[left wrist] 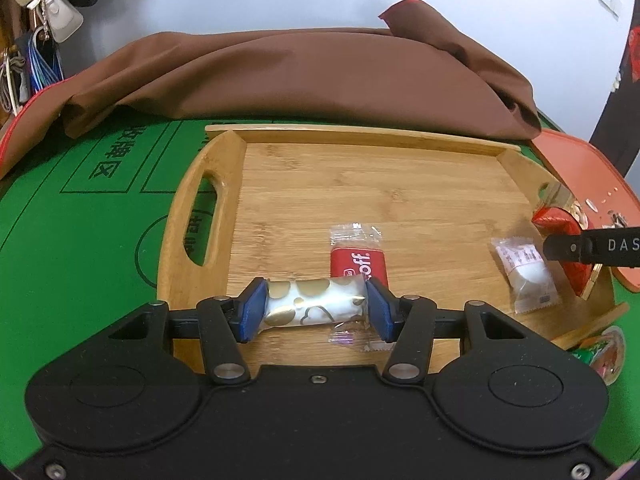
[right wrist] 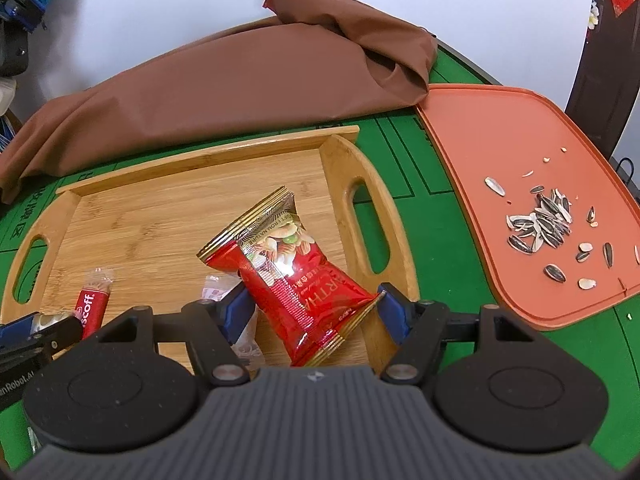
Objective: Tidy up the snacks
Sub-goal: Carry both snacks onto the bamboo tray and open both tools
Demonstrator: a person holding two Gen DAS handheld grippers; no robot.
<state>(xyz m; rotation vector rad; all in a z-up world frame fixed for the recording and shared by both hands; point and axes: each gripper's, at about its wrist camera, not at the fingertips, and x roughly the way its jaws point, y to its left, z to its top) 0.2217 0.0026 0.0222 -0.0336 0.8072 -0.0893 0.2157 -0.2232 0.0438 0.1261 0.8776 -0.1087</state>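
Two light, crinkly packets are clamped mid-body at frame centre: left gripper squeezes the gold-spotted snack, right gripper the red nut bag.

Both views are bright and evenly lit, as from diffuse light overhead; colours on the green desk read clean. Shadows are soft and short, pooling just under the brown cloth at 12 o'clock and along the inner wall of the wooden tray. A white glare spot sits on the red nut packet in the right wrist view, and the gold-patterned wrapper shines faintly. Fisheye bending curves the desk edge and tray strongly toward 9 and 3 o'clock. The centre is sharp; the far corners smear slightly.
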